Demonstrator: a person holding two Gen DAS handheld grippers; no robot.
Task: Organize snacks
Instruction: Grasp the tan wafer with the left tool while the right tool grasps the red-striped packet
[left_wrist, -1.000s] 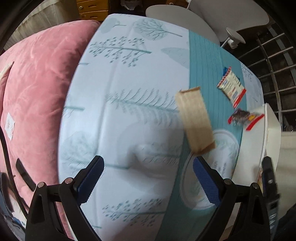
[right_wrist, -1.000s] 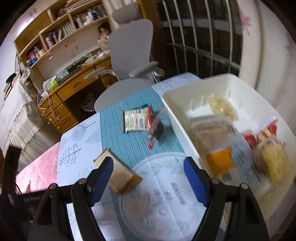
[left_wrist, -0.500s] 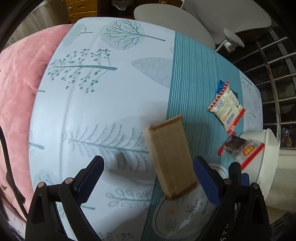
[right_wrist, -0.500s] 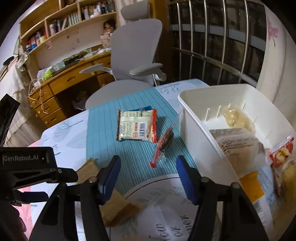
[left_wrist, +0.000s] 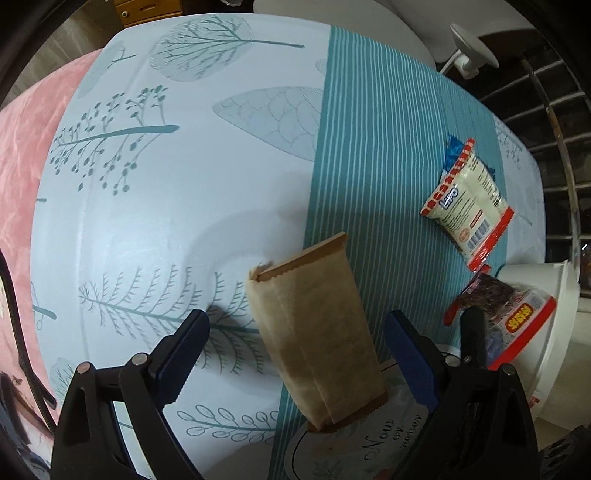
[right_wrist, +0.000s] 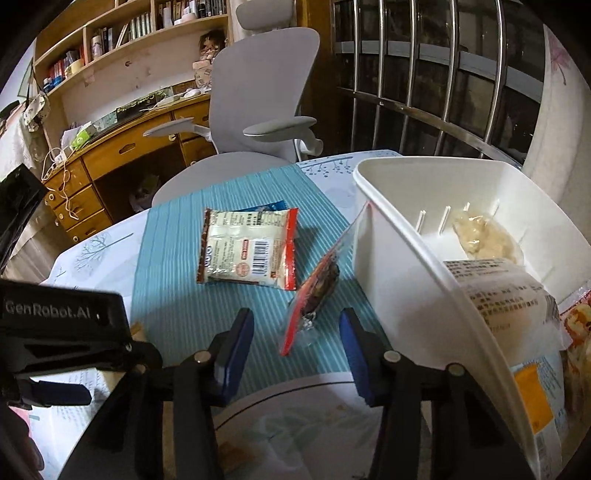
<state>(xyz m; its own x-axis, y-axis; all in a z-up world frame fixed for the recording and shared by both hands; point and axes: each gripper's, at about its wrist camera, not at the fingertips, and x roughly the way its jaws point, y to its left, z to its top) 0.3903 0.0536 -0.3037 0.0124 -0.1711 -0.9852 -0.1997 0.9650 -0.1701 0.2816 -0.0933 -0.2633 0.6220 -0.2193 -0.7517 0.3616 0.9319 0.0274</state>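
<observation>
Left gripper (left_wrist: 295, 354) spread wide, straddling without touching a flat brown paper snack packet (left_wrist: 314, 332) lying on the tree-patterned tablecloth (left_wrist: 147, 184), long axis running away from the camera, crimped end farthest. Right gripper (right_wrist: 295, 354) closing around a red-edged clear packet of dark snack (right_wrist: 314, 295), untouched, leaning lengthwise against the white plastic bin (right_wrist: 399, 295).

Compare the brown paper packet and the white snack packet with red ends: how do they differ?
The brown paper packet is plain and unprinted; the white packet carries print and a barcode. The brown paper packet is long and narrow, the white packet squarer. The brown paper packet lies between the left gripper's open fingers; the white packet lies clear of both grippers. Both rest flat on the tablecloth, outside the white bin.
</observation>
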